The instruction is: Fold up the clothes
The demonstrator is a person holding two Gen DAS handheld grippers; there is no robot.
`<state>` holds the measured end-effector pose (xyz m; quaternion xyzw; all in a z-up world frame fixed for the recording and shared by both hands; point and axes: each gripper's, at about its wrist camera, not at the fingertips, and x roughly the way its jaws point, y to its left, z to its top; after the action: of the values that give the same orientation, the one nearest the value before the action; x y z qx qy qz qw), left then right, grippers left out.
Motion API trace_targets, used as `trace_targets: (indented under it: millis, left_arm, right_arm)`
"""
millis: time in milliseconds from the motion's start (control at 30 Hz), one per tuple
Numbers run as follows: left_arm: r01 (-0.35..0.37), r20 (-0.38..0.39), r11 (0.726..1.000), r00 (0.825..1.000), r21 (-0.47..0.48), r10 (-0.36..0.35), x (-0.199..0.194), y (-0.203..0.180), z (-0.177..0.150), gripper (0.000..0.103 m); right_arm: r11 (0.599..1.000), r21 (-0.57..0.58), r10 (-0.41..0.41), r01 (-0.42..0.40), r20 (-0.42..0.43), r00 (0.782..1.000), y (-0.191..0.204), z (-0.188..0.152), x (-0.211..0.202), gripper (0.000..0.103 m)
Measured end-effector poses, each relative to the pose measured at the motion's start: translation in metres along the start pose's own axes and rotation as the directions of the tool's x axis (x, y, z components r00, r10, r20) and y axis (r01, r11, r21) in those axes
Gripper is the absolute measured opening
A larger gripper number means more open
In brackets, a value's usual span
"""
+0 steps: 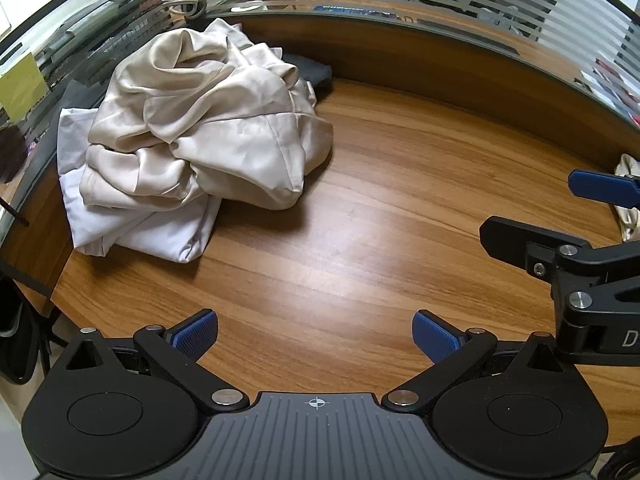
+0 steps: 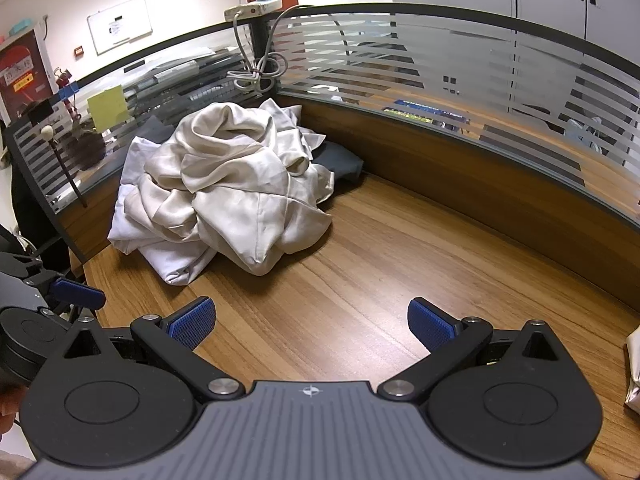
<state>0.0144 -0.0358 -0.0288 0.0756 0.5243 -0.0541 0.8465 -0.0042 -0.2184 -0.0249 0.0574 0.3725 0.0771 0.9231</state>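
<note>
Left tongs [image 1: 316, 336] and right tongs [image 2: 312, 326] are hovering wide open and empty above the wooden surface [image 1: 360, 220]. Beige clothes [image 1: 208, 120] are lying crumpled atop a white garment [image 1: 132, 236] in the far left corner, a dark garment [image 1: 312, 70] peeking out behind them.

Champagne-beige satin garment [image 1: 208, 120] tops a white cloth [image 1: 132, 236]; dark grey fabric [image 2: 340, 162] behind, brown wood-grain desk [image 1: 360, 200], blue-padded black grippers [image 1: 316, 340].
</note>
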Motion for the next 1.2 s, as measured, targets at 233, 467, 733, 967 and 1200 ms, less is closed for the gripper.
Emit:
trace_targets:
  millis: [233, 467, 733, 967, 1200]
  left_arm:
    - [0.006, 0.007, 1.000, 1.000, 0.014, -0.006, -0.001, -0.002, -0.001, 0.103]
    - [0.007, 0.004, 1.000, 1.000, 0.019, -0.007, -0.001, -0.005, -0.005, 0.103]
    - [0.009, 0.001, 1.000, 1.000, 0.010, -0.009, -0.001, -0.003, -0.007, 0.103]
    - [0.015, -0.001, 1.000, 1.000, 0.000, -0.015, -0.001, -0.001, -0.009, 0.103]
    - [0.024, -0.010, 1.000, 1.000, -0.009, -0.024, 0.001, 0.006, -0.008, 0.103]
  right_arm:
    - [1.000, 0.005, -0.003, 0.003, -0.002, 1.000, -0.002, -0.002, -0.001, 0.103]
    - [1.000, 0.008, -0.006, 0.006, -0.004, 1.000, -0.003, -0.003, -0.002, 0.103]
    - [1.000, 0.001, -0.001, 0.001, -0.010, 1.000, 0.000, -0.005, -0.002, 0.103]
    - [1.000, -0.006, -0.002, 0.002, -0.020, 1.000, 0.003, -0.004, -0.001, 0.103]
    - [1.000, -0.011, 0.000, -0.001, -0.032, 0.999, 0.007, -0.001, 0.004, 0.103]
